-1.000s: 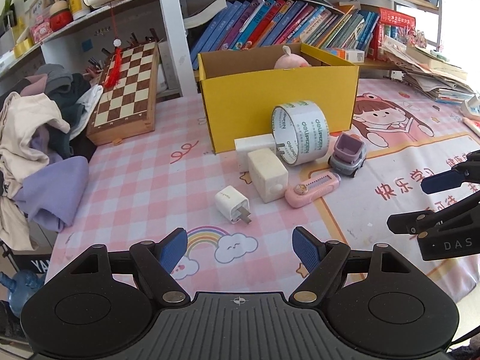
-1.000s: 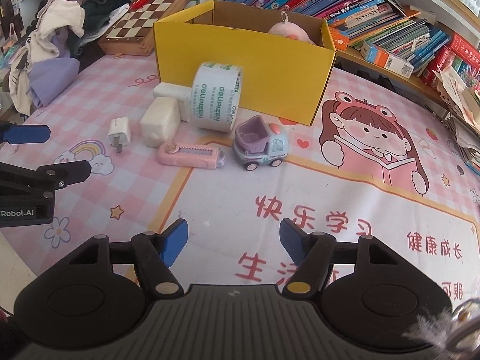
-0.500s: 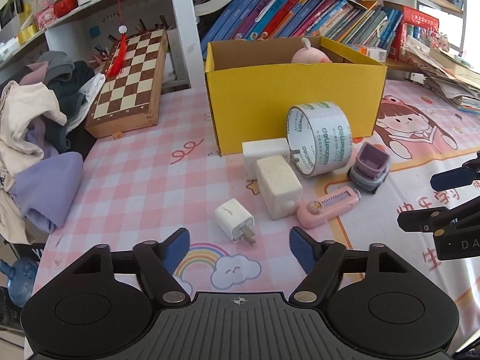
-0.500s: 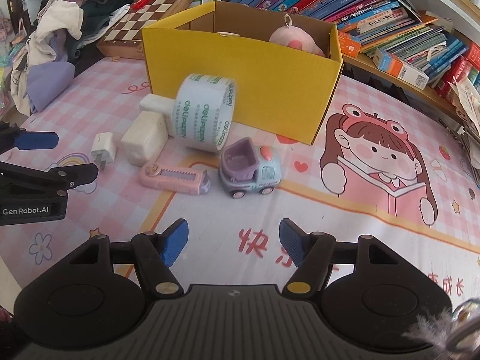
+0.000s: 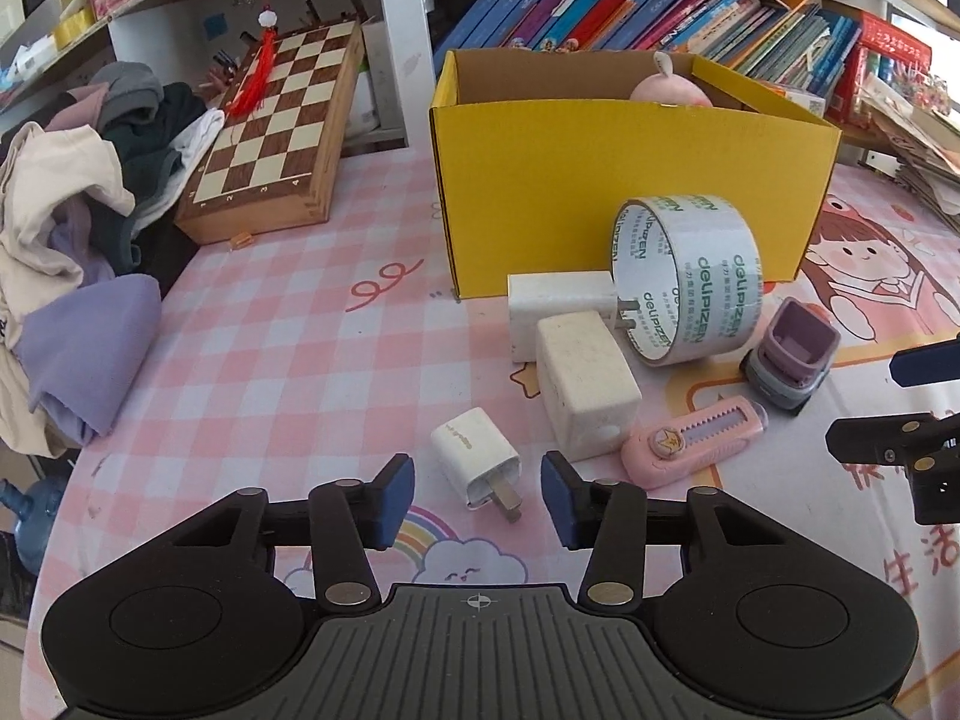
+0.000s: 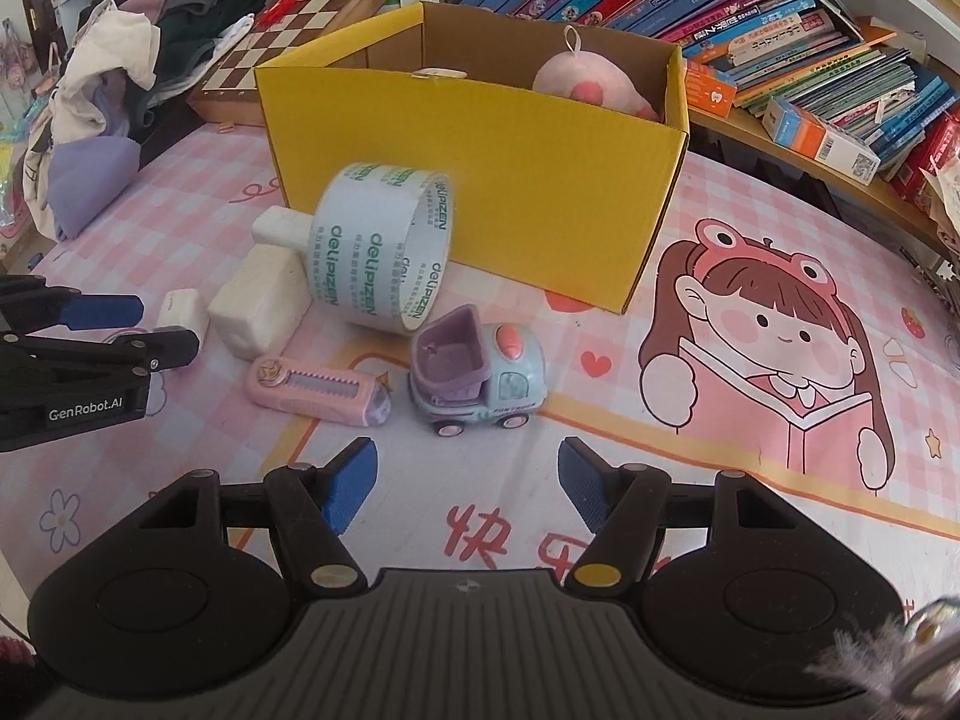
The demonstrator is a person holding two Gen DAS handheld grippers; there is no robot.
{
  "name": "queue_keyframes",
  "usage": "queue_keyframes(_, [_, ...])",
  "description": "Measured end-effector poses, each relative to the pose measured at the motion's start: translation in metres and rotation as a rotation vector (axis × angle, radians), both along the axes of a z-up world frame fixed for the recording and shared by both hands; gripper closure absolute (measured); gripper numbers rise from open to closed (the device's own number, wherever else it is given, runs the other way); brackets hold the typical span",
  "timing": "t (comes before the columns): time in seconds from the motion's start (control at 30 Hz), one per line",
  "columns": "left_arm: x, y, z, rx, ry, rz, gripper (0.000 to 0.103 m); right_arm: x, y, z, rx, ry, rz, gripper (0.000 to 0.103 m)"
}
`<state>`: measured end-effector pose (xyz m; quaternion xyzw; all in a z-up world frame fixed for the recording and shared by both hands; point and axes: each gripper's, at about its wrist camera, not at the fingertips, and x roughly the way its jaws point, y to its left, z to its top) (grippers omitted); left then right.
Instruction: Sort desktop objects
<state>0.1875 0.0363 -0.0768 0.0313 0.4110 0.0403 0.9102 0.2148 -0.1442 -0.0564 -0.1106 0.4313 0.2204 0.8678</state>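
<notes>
Left gripper (image 5: 477,501) tilted steeply down toward the pink checked mat (image 5: 288,348), jaws partly open and just been closing, blue pads not pressing on anything. Small white plug charger (image 5: 474,456) lying just ahead of the gap between the pads, prongs pointing back toward the gripper, pads clear of it on both sides. Beyond the charger and a little right, a cream block adapter (image 5: 585,384), and behind that a second white adapter (image 5: 558,306) touching it. Further ahead and right, a roll of clear tape (image 5: 690,276) standing on edge against the front wall of the yellow cardboard box (image 5: 600,180). Right of the cream block, a pink utility knife (image 5: 696,441) flat on the mat, and past it a small toy truck (image 5: 792,354).

Right gripper (image 6: 468,492) also angled down, jaws moderately wide, holding nothing. Toy truck (image 6: 480,372) directly ahead of the open pads, apart from them, purple bed toward the left. Pink knife (image 6: 318,390) ahead and left, tape roll (image 6: 384,246) beyond the truck, yellow box (image 6: 510,180) behind that with a pink plush toy (image 6: 588,84) inside at its far right corner. Left gripper's fingers (image 6: 102,312) visible at the far left edge, near the small charger (image 6: 180,312).

Well off to the left, a chessboard (image 5: 282,120) and a heap of clothes (image 5: 72,210); books (image 5: 660,6) on the shelf behind the box.
</notes>
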Motion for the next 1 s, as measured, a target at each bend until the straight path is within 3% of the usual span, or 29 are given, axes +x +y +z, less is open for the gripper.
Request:
queue_keyframes(0.53, [0.014, 0.0, -0.009, -0.023, 0.035, 0.048, 0.074, 0.021, 0.001, -0.004, 0.031, 0.002, 0.011, 0.036])
queue_keyframes(1.0, [-0.002, 0.0, -0.005, -0.024, 0.047, 0.054, 0.075, 0.042, 0.011, -0.017, 0.024, 0.021, 0.023, 0.037])
